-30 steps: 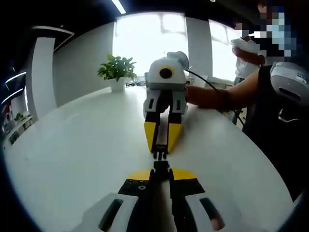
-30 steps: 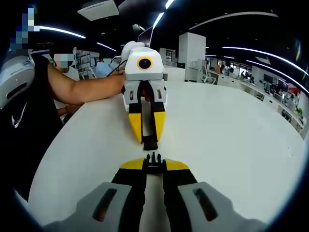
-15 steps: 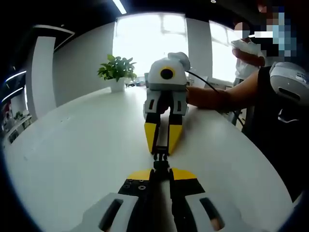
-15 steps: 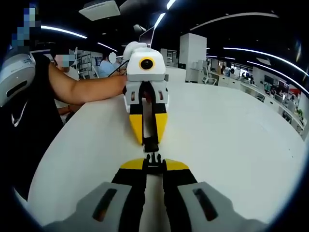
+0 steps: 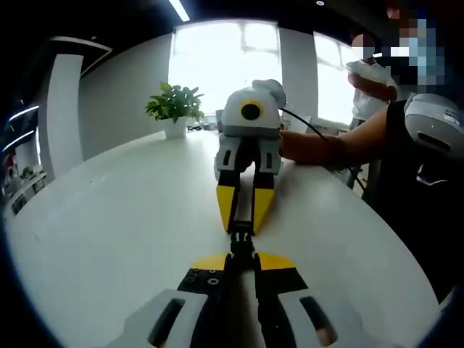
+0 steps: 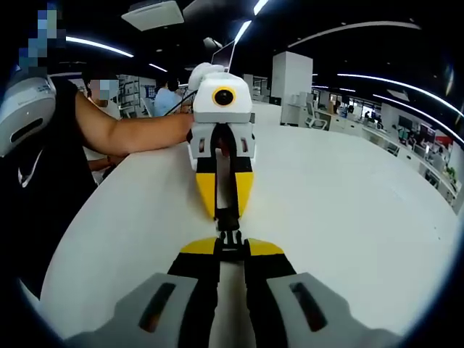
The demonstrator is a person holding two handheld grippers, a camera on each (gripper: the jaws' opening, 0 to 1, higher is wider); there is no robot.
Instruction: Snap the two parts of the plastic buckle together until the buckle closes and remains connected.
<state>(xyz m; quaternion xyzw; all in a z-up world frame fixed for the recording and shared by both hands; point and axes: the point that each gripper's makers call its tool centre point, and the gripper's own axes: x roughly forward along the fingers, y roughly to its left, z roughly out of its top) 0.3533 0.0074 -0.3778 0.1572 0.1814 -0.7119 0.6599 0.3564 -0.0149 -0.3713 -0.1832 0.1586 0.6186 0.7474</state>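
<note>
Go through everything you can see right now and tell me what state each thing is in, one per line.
left gripper: shut on the socket half
right gripper: shut on the pronged half
socket half: held, meeting the prongs
pronged half: held, prong tips at the socket mouth; whether latched, cannot tell
potted plant: upright on the table

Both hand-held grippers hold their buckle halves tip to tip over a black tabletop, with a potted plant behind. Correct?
Not quite: the tabletop is white, as the left gripper view shows. The rest holds: the left hand-held gripper and right hand-held gripper bring the buckle halves together, with the potted plant behind.
</note>
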